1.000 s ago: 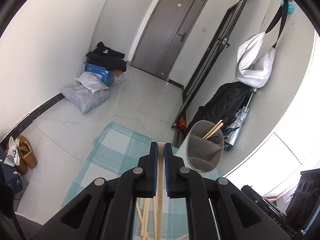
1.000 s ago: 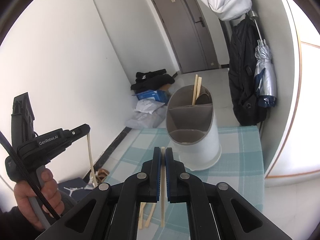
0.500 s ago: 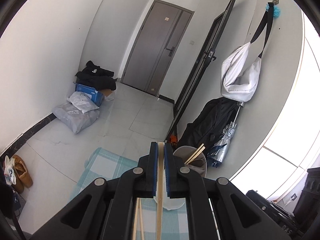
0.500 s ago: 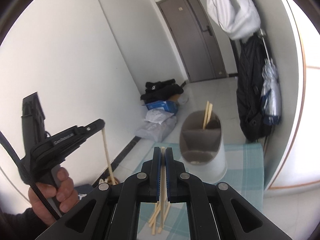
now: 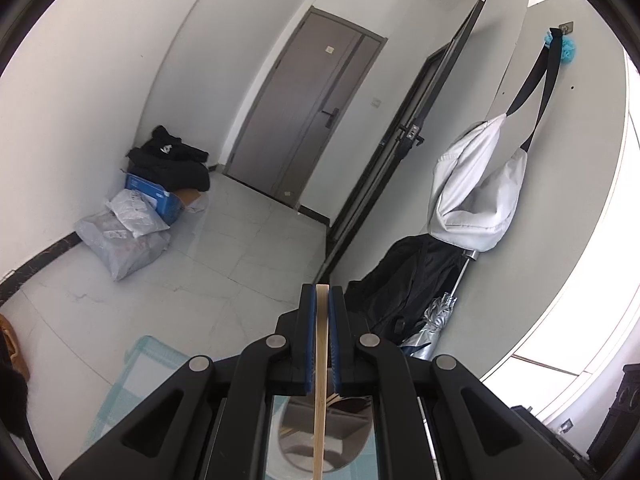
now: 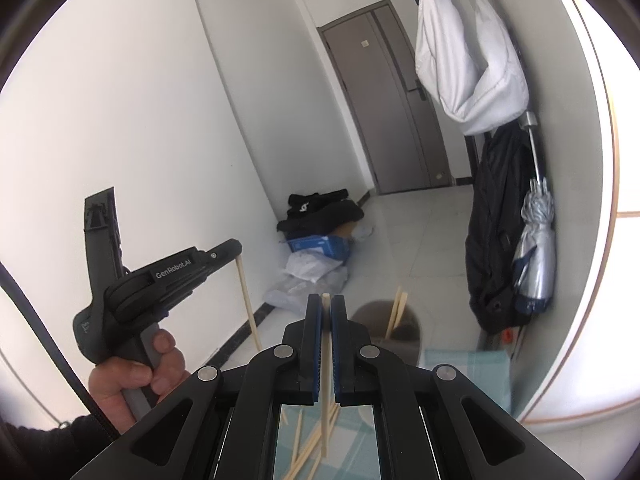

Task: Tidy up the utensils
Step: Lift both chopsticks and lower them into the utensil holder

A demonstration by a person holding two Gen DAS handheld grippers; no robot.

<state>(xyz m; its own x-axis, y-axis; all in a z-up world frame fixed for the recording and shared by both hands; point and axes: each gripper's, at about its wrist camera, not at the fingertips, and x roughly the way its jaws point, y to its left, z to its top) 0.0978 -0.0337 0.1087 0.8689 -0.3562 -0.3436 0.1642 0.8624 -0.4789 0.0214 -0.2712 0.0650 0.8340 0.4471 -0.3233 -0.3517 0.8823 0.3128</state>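
My left gripper (image 5: 322,294) is shut on a wooden chopstick (image 5: 320,392) that hangs straight down over the utensil holder (image 5: 352,428), seen between the arms below. In the right wrist view the left gripper (image 6: 236,249) is held up at the left with its chopstick (image 6: 249,304) hanging down. My right gripper (image 6: 326,304) is shut on another chopstick (image 6: 327,364), raised above the table. The grey holder (image 6: 404,330) stands ahead with two chopsticks (image 6: 396,312) in it. Several loose chopsticks (image 6: 308,446) lie on the checked cloth (image 6: 468,376) below.
A white bag (image 5: 476,200), a dark jacket (image 5: 404,292) and a folded umbrella (image 5: 434,320) hang on the wall at the right. Parcels and a blue box (image 5: 148,196) lie on the floor by the grey door (image 5: 304,116).
Both grippers have risen with their chopsticks. The left one has moved forward over the holder, which now sits below it. The holder looks farther and lower in the right view.
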